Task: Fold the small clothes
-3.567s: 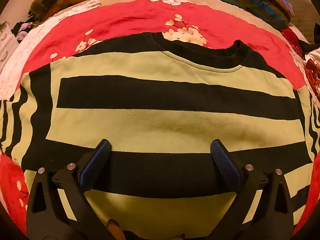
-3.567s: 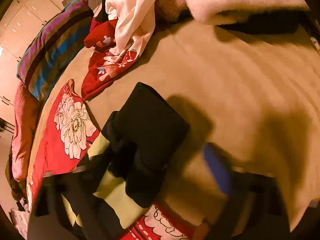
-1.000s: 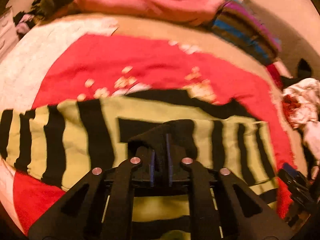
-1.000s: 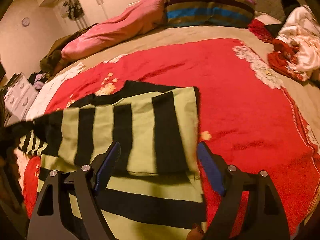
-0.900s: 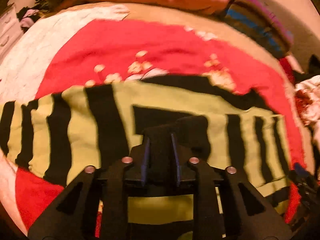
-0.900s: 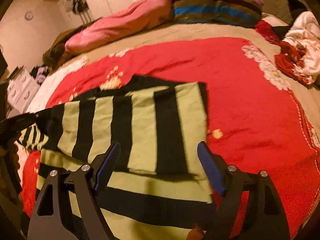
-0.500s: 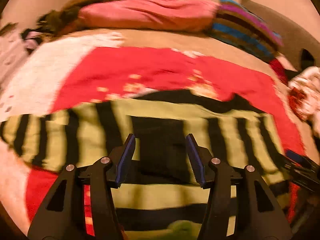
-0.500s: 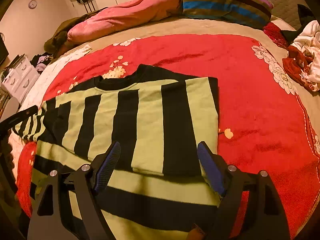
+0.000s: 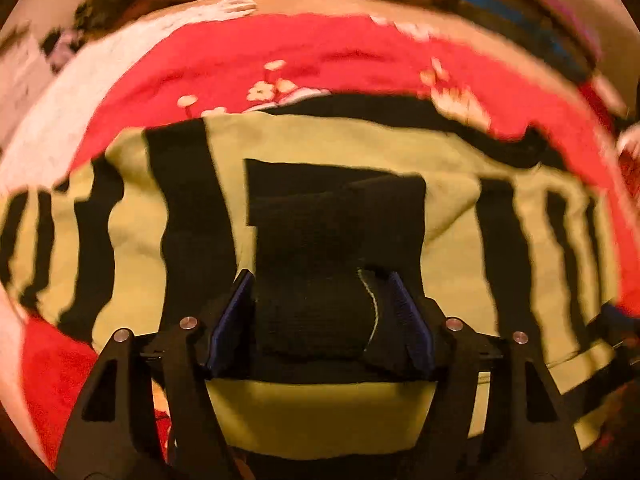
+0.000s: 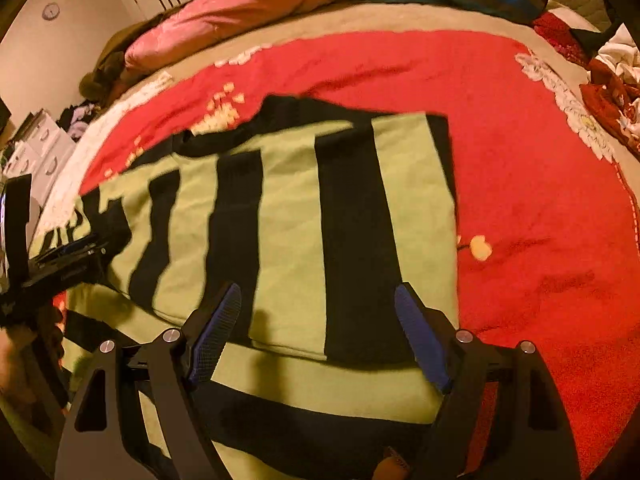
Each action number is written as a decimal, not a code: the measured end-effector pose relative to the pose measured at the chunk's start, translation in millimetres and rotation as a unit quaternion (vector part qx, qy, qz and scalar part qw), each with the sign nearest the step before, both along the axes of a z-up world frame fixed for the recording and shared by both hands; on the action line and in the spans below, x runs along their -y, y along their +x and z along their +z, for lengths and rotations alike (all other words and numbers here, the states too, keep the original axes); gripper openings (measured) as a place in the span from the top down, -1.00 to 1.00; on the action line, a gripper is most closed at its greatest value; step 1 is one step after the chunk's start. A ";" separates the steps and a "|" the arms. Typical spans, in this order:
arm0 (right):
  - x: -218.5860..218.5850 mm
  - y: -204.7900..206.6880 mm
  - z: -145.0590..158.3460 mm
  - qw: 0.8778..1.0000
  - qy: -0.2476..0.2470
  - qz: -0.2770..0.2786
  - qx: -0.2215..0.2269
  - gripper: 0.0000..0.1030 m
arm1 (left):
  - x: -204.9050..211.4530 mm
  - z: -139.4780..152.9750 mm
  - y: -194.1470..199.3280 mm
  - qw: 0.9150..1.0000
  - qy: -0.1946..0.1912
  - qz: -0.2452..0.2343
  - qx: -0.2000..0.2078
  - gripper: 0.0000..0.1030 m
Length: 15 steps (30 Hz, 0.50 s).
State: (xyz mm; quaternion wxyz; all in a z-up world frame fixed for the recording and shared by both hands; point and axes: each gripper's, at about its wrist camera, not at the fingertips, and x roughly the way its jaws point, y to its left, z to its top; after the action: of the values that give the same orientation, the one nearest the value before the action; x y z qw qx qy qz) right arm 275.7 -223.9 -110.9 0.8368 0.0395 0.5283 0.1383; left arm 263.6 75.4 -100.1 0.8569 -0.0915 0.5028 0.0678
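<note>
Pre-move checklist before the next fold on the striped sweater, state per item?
1. Left gripper has let go of the black cuff: cannot tell. Jaws have just been opening, but the cuff sits between the pads, close to both.
2. Right gripper free: ok, jaws open, nothing between the pads.
3. Right sleeve folded across the sweater body: ok, lying flat.
4. Left sleeve laid flat: not ok, the cuff end is bunched.
5. Sweater fully on the red blanket: cannot tell, the hem is hidden by the grippers.
6. Image sharpness: not ok, left wrist view is blurred.
</note>
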 end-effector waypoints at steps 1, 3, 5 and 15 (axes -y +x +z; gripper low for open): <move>-1.0 -0.8 -3.3 1.000 -0.006 0.003 -0.001 -0.53 | -4.9 6.0 -6.1 1.000 -0.008 0.005 0.013 -0.21; -2.6 -6.0 -0.7 1.000 -0.017 0.010 0.013 -0.52 | -16.8 17.4 -20.9 0.999 -0.028 0.015 0.037 -0.39; -1.9 -12.3 7.4 0.999 -0.027 0.009 0.032 -0.52 | -19.4 24.0 -32.0 0.998 -0.043 0.018 0.044 -0.42; 13.4 -22.3 30.8 0.998 -0.005 -0.014 0.053 -0.65 | -25.5 39.2 -49.9 0.996 -0.042 0.039 0.062 -0.40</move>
State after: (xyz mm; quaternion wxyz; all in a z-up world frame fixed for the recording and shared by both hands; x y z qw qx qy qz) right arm 253.4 -237.3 -80.1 0.8659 0.0355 0.4828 0.1261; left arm 213.7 100.8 -60.9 0.8784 -0.1513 0.4473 0.0738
